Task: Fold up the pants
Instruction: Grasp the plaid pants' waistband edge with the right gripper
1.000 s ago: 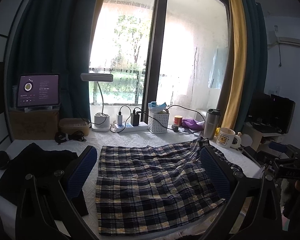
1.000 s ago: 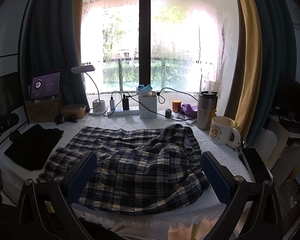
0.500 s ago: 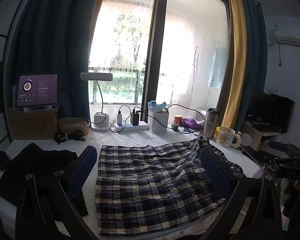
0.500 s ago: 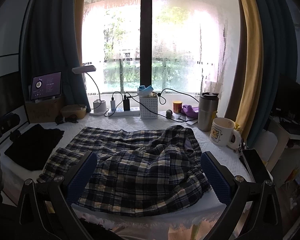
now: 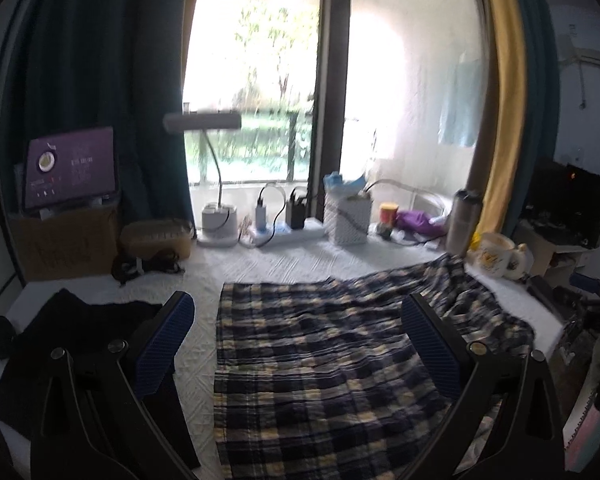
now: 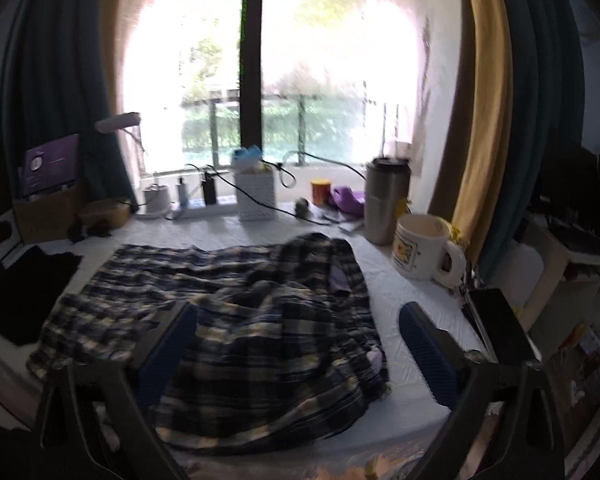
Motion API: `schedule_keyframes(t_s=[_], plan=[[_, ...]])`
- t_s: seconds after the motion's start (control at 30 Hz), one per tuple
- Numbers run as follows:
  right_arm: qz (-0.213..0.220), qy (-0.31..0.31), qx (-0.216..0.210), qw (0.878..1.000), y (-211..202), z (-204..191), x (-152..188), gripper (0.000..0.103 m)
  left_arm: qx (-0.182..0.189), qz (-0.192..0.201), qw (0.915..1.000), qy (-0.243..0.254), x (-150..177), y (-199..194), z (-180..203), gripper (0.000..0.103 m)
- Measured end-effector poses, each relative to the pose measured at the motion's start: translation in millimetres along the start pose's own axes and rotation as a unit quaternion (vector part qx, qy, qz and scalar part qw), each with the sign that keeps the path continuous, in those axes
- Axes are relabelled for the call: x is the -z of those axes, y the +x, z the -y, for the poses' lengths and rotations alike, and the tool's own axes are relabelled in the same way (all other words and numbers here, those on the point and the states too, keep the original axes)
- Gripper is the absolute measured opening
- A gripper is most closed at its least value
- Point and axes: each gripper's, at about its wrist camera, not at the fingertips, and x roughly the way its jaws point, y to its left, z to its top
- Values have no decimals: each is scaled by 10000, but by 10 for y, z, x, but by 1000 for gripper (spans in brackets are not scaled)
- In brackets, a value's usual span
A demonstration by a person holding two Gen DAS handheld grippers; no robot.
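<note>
Dark blue and cream plaid pants (image 5: pixel 324 364) lie spread on the white table (image 5: pixel 260 268). The legs lie flat at the left; the waist end is rumpled at the right (image 6: pixel 284 320). My left gripper (image 5: pixel 296 340) is open and empty, held just above the pants' left part. My right gripper (image 6: pixel 296 340) is open and empty, held above the rumpled waist end; its right finger (image 6: pixel 428 356) is over bare table beside the cloth.
A black garment (image 5: pixel 72 344) lies at the table's left. Along the window stand a tablet on a box (image 5: pixel 70 168), a desk lamp (image 5: pixel 216 220), a power strip, a white basket (image 6: pixel 256 192), a steel tumbler (image 6: pixel 386 200) and a white mug (image 6: pixel 424 248).
Both grippers have moved forward and down toward the pants, which look larger now. The right gripper has also shifted right. The pants have not moved.
</note>
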Motion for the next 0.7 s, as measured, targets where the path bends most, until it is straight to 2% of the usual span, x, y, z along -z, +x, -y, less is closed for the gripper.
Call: schedule_keyframes(t_s=[0.07, 0.13, 0.2, 0.27, 0.47, 0.57, 0.7], plan=[[-98, 14, 41, 9999, 163, 91, -36, 88, -61, -130, 9999, -11, -15, 157, -39, 102], [-151, -11, 87, 9998, 305, 172, -92, 74, -134, -215, 9997, -47, -31, 273, -72, 102], [-202, -58, 84, 9997, 436, 243, -156, 69, -222, -270, 9993, -101, -57, 380, -124, 102], [-311, -150, 103, 9993, 608, 323, -237, 58, -294, -330, 9989, -156, -81, 484, -166, 102], [-749, -269, -70, 9968, 1190, 581, -417, 40, -489, -580, 9966, -319, -137, 859, -289, 102], [-1204, -289, -270, 9919, 1571, 650, -355, 37, -583, -812, 9944, -350, -98, 1085, -312, 102], [-1669, -394, -505, 9839, 1885, 611, -169, 37, -683, -1227, 9895, -346, 19, 1351, -322, 102]])
